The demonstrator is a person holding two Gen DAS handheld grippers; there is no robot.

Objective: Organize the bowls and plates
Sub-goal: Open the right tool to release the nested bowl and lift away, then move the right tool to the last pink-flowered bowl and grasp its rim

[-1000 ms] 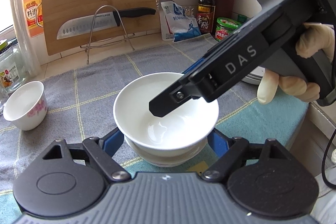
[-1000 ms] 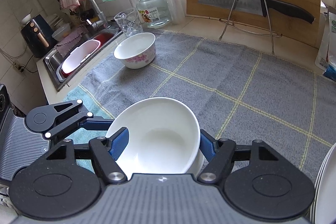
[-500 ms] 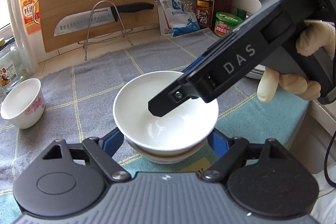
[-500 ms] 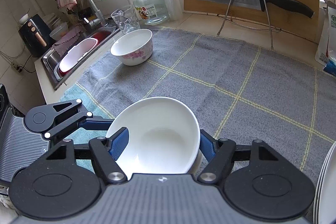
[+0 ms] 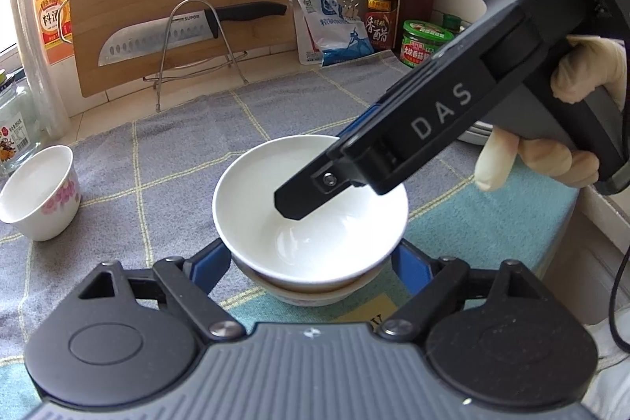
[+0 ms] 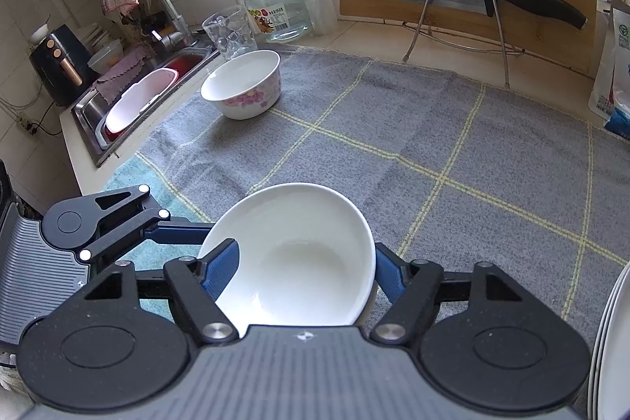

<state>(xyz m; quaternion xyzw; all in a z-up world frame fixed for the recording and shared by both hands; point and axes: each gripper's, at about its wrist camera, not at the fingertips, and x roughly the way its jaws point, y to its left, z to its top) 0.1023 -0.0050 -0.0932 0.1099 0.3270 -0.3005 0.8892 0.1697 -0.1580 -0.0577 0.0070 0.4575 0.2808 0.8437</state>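
Observation:
A plain white bowl [image 5: 252,215] sits nested in a second bowl [image 5: 311,296] on the teal cloth. My left gripper [image 5: 310,262] straddles the stack, with a blue pad against each side, and its jaws are opening. My right gripper [image 5: 319,170] reaches in from the right, held by a gloved hand [image 5: 531,164]. One finger hangs over the bowl's inside and the other is beyond its far rim. In the right wrist view the same bowl [image 6: 299,262] lies between the right gripper's [image 6: 304,266] pads. Those jaws are opening too. A flowered bowl [image 6: 244,85] stands apart near the sink.
A grey checked towel [image 6: 433,144] covers the counter. White plates [image 6: 610,341] are stacked at the right edge. A knife on a wire rack [image 5: 197,38] leans against a cutting board, with bottles and jars at the back. The sink [image 6: 94,128] lies beyond the flowered bowl.
Both views have shifted slightly against the background. The bowls and both grippers stay where they were, and I see no clear widening of either gripper's pads.

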